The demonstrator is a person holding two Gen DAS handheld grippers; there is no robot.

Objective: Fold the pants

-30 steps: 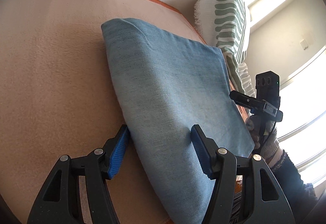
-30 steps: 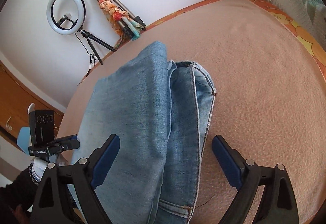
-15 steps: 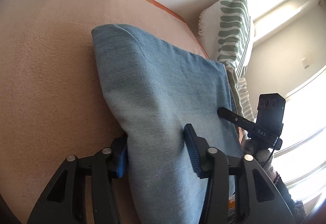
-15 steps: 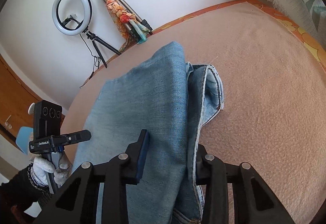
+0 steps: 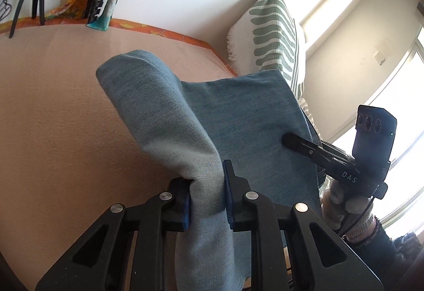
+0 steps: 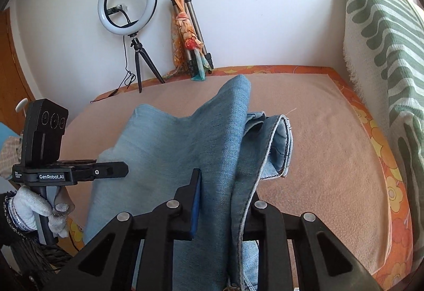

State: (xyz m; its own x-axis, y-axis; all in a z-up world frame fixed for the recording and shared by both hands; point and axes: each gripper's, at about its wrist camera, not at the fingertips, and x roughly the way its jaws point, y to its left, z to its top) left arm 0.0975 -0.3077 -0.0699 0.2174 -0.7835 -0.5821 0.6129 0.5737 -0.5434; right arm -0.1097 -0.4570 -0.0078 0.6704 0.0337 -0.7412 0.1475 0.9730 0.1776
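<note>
1. Left gripper (image 5: pixel 206 198): the fingers have closed from a wide straddle a second ago to a firm pinch on one near corner of the pants (image 5: pixel 238 126). The blue pads press the denim from both sides, and the cloth bunches between them.
2. Right gripper (image 6: pixel 225 201): its fingers have likewise closed on the opposite near corner, at the seamed side edge of the pants (image 6: pixel 185 148). Several denim layers are gathered in the grip.
3. Change of state: the near edge, flat on the bed (image 5: pixel 53 118) a second ago, is now raised clear of the blanket. The far portion of the pants rests on the bed (image 6: pixel 331 145), with the hem openings showing at the right side.
4. Meaning for the task: both grips appear secure, so the fold step is judged to have begun. The likely next action is to carry the raised edge forward over the far portion.
5. Pose: both grippers are held level with each other, well apart, each gloved hand (image 6: pixel 29 208) below its handle. Both wrists tilt upward toward the far wall.
6. Background: a ring light (image 6: pixel 127 2), a tripod (image 6: pixel 196 34) and a striped pillow (image 6: pixel 384 39) stand beyond the bed.
</note>
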